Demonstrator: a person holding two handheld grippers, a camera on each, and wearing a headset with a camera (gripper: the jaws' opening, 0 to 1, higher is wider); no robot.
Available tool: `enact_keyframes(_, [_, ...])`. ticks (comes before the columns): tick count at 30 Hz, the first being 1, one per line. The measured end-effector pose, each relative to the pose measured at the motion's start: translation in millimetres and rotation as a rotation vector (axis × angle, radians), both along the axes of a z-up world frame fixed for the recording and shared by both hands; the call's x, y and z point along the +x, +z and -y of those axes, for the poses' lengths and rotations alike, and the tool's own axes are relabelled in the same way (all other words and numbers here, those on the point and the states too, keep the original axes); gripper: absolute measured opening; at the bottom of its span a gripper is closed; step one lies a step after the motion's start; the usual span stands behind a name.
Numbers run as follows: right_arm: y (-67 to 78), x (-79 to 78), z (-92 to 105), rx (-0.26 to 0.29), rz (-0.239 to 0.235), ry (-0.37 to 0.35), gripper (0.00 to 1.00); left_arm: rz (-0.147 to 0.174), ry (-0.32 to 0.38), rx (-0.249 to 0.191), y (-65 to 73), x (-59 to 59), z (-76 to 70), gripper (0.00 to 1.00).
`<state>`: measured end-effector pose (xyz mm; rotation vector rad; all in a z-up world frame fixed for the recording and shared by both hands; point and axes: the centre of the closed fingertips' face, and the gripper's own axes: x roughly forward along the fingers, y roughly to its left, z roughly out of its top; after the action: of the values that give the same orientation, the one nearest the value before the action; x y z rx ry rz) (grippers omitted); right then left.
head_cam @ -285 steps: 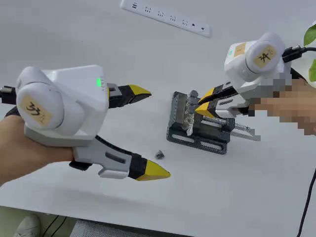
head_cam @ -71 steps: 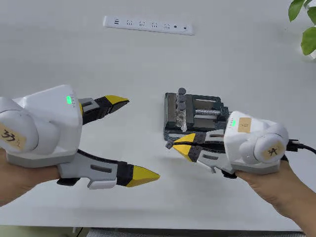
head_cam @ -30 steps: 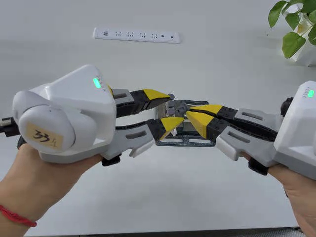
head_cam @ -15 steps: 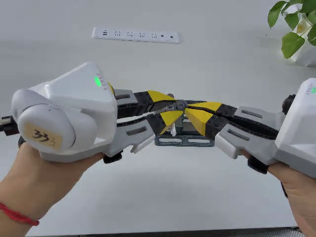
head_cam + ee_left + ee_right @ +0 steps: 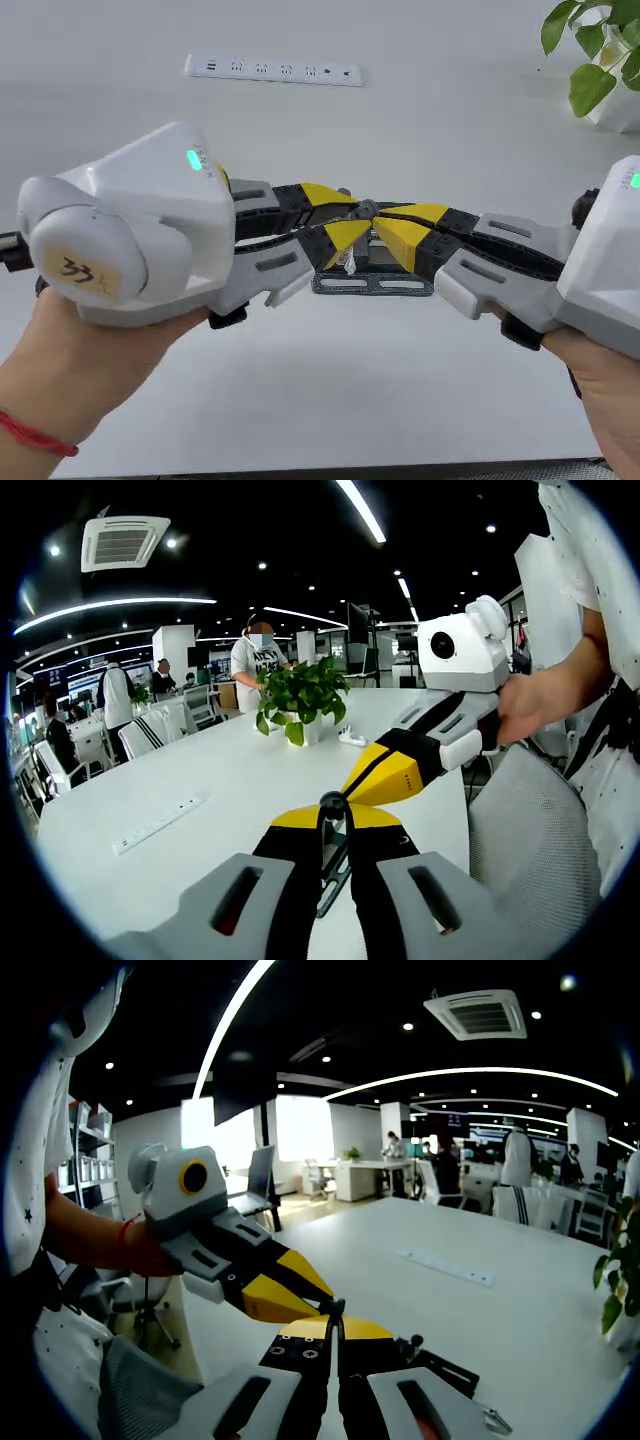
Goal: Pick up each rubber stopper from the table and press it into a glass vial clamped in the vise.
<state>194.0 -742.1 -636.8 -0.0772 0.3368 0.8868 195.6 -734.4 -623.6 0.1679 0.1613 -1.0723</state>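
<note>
Left gripper (image 5: 358, 208) and right gripper (image 5: 377, 216) fingers were clenched, apparently empty, tips touching above vise (image 5: 372, 284). Pressing probably finished; next: draw apart.

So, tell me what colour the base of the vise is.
The vise base is dark grey. It shows best in the head view, just below the gripper tips.

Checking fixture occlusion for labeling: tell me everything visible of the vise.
The vise is small, dark grey metal, standing flat on the white table. In the head view its slotted base plate shows; the left gripper and right gripper meet in front of it, jaws closed, hiding its top. The right gripper view shows its dark body, a small knob and a silvery handle end. Contact with the jaws cannot be told.
</note>
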Motion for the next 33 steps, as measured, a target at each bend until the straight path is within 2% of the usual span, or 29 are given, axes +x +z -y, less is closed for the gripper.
enact_keyframes(10, [-1.4,-0.1,1.3,0.006,-0.010,-0.004,0.00,-0.013,-0.008,-0.007,-0.6,-1.5,1.1,0.04])
enact_keyframes(16, [0.9,-0.8,1.9,0.032,-0.029,-0.006,0.00,-0.030,-0.018,-0.017,0.0,-2.3,1.2,0.04])
enact_keyframes(23, [0.8,-1.3,1.4,0.026,-0.031,0.007,0.00,-0.041,-0.031,-0.016,0.3,-2.8,2.2,0.04])
enact_keyframes(33, [-1.3,-2.8,0.4,0.023,-0.048,0.016,0.00,-0.031,-0.051,0.011,-2.0,-4.3,1.6,0.04])
